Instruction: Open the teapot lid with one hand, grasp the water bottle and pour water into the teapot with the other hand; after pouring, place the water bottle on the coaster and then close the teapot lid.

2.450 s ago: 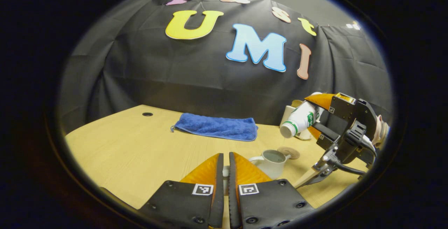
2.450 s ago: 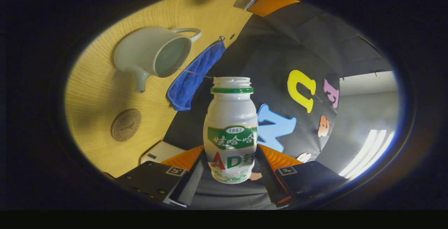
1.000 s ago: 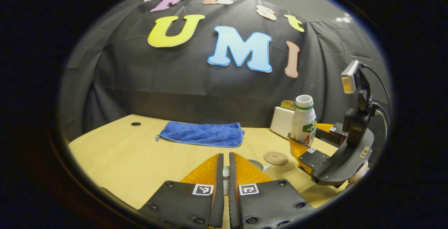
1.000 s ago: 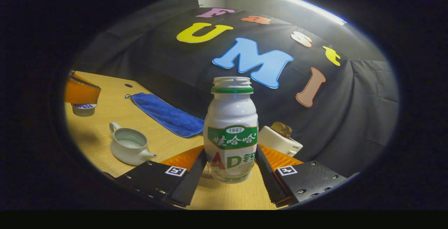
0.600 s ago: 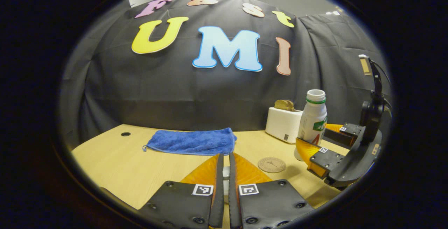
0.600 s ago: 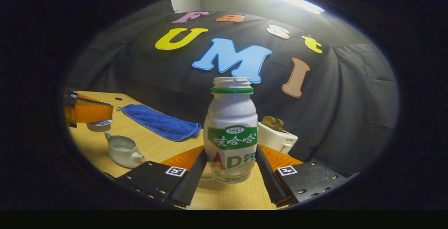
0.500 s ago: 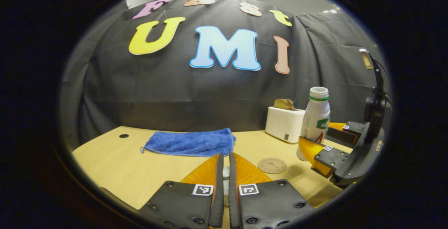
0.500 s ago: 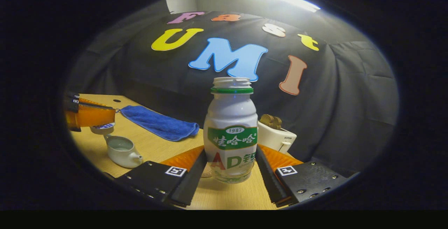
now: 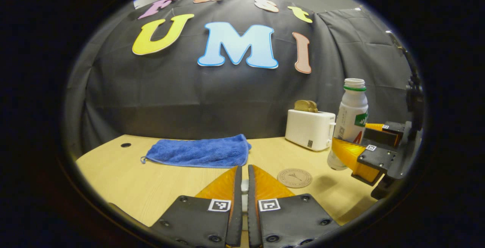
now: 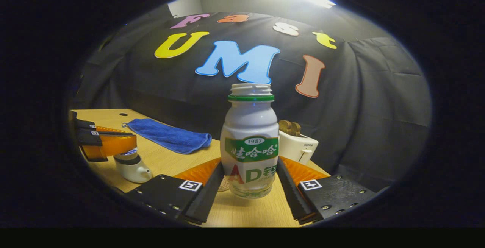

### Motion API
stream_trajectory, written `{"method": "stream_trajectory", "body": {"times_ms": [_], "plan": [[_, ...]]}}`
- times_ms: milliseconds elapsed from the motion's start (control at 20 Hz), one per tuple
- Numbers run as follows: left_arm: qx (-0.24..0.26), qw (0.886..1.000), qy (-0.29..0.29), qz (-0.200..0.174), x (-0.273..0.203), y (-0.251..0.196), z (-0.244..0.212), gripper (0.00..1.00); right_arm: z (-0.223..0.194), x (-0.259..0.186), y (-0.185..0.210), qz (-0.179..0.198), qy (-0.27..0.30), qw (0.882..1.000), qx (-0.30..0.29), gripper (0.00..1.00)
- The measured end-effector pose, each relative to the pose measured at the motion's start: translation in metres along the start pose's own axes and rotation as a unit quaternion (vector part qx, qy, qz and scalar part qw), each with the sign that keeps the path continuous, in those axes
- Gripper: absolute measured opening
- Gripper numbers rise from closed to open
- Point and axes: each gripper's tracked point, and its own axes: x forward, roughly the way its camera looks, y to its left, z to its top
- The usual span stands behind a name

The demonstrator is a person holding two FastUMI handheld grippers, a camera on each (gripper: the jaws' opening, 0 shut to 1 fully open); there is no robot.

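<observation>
In the right gripper view, the left gripper (image 10: 125,145) is seen at the far left, closed on the lid (image 10: 128,154), which is held just over the teapot (image 10: 132,169) on the table (image 10: 170,161). A blue towel (image 10: 170,136) is laid behind it. At centre, the uncapped water bottle (image 10: 249,145) is clamped upright between the right gripper (image 10: 249,180) fingers, low over the table. In the left gripper view, the coaster (image 9: 294,178) is seen just left of the bottle, and a toaster (image 9: 310,128) is set behind.

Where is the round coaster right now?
In the left gripper view, the coaster lies flat on the table, just left of the bottle and in front of the toaster.
</observation>
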Motion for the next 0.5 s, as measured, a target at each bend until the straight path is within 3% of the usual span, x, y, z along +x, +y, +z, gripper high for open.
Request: {"method": "stream_trajectory", "body": {"times_ms": [50, 100, 350, 400, 450, 500], "plan": [[0.001, 1.0, 0.002, 0.001, -0.001, -0.001, -0.002, 0.09, -0.001, -0.001, 0.0, 0.0, 0.0, 1.0, 0.0, 0.79], [0.002, 1.0, 0.004, 0.001, -0.001, -0.001, -0.004, 0.17, -0.001, -0.001, 0.0, 0.0, 0.001, 1.0, 0.0, 0.79], [0.006, 1.0, 0.013, 0.005, -0.002, 0.0, -0.015, 0.13, -0.004, 0.0, 0.007, 0.009, 0.007, 1.0, 0.004, 0.79], [0.007, 1.0, 0.013, 0.006, -0.001, -0.001, -0.015, 0.17, -0.004, 0.0, 0.007, 0.011, 0.008, 1.0, 0.004, 0.79], [0.008, 1.0, 0.012, 0.007, 0.0, -0.001, -0.016, 0.13, -0.005, 0.0, 0.007, 0.011, 0.008, 1.0, 0.005, 0.79], [0.01, 1.0, 0.014, 0.008, 0.001, -0.001, -0.018, 0.17, -0.006, 0.0, 0.008, 0.012, 0.01, 1.0, 0.007, 0.79]]}}
